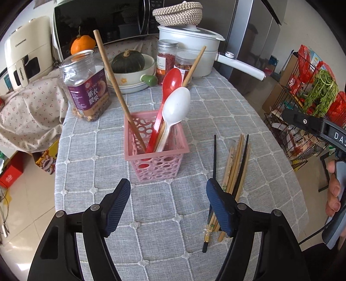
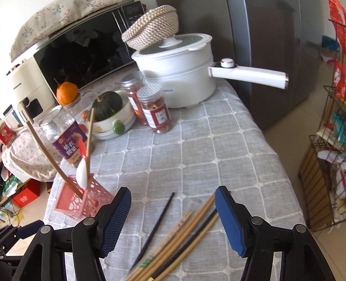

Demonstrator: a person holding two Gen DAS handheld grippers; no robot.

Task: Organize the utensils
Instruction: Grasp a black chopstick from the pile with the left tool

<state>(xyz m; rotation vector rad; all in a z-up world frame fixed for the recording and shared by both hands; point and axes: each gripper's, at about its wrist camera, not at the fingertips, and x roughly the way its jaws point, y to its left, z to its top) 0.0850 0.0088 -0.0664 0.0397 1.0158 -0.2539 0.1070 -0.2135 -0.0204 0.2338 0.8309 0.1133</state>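
Note:
A pink perforated basket (image 1: 154, 161) (image 2: 71, 207) stands on the grey checked tablecloth (image 1: 216, 103). In it lean a red spoon (image 1: 170, 83), a white spoon (image 1: 176, 107) (image 2: 82, 176) and two wooden chopsticks (image 1: 112, 75). Several loose chopsticks (image 1: 234, 164) (image 2: 179, 235), wooden and black, lie to the basket's right. My left gripper (image 1: 168, 190) is open just in front of the basket, with nothing between its fingers. My right gripper (image 2: 173, 198) is open above the loose chopsticks, which lie between its fingers untouched.
Behind the basket stand a nut jar (image 1: 85, 86), a bowl with a green squash (image 1: 129, 71), two spice jars (image 1: 166, 58), a white pot (image 1: 190, 49) with a long handle, and a microwave (image 1: 101, 19). A wire rack (image 1: 307, 108) with groceries stands right of the table.

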